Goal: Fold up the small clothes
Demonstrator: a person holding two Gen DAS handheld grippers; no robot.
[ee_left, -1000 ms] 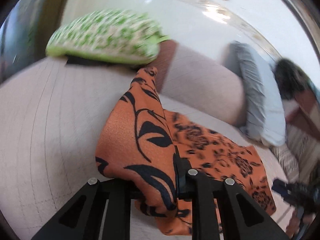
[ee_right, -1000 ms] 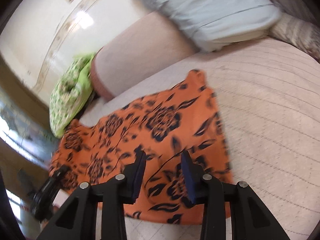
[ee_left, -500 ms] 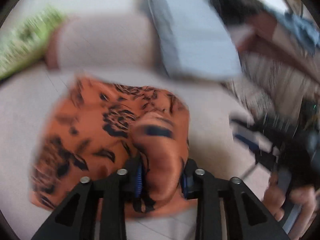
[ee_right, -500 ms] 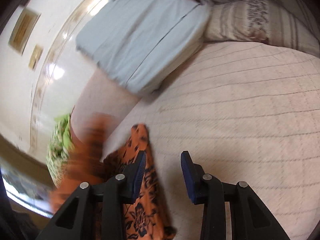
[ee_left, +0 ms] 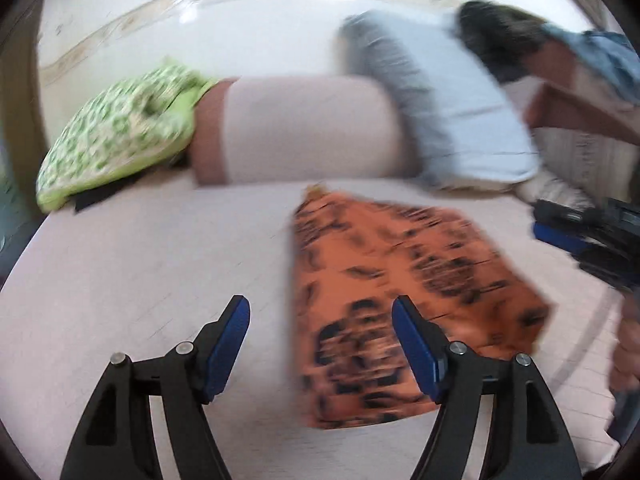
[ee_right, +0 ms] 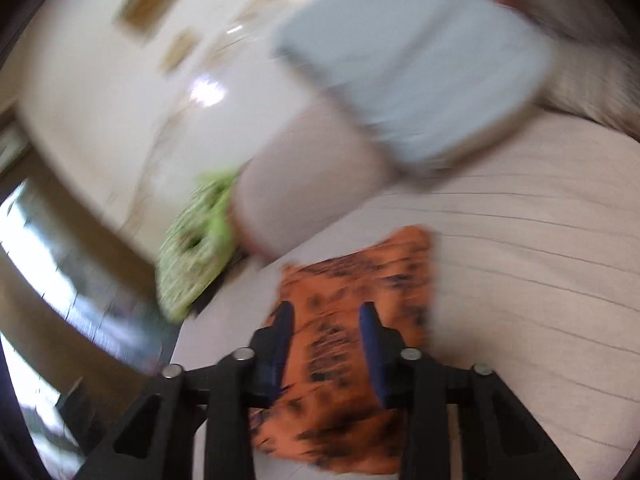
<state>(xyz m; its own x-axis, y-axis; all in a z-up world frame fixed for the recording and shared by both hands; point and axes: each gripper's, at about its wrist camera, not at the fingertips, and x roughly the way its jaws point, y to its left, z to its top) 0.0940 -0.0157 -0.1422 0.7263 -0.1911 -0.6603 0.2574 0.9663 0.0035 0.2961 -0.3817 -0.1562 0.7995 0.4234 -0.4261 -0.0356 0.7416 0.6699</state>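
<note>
- 2 tongs face 1 orange floral garment (ee_left: 400, 300), which lies flat on the bed (ee_left: 140, 280) as a folded rectangle, apart from the pillows at the head.
- Left tongs (ee_left: 320, 344): the jaws have just been opening and now stand spread wide; no cloth is between the pads, and the garment's near-left part shows on the bed beyond the gap.
- Right tongs (ee_right: 326, 344): the jaws have just been closing but keep a clear gap; the garment (ee_right: 352, 320) shows between them, and motion blur hides whether the pads touch it.
- Step in hand, as judged: 1 fold appears laid down and released. To do the next fold well, pinch only the top layers at 2 corners of 1 edge, lift both together, carry them across level, and line up the edges before letting go.
- Risk, as judged: thin cloth may slip or bunch if only 1 corner is raised.
- Surface: a pale quilted bedspread with thin stitched lines.
- Room: a green patterned pillow (ee_left: 120, 132), a pale bolster (ee_left: 300, 128) and a light blue pillow (ee_left: 460, 120) rest against a white wall; a person's hand (ee_left: 628, 340) shows at the right edge of the left view.
</note>
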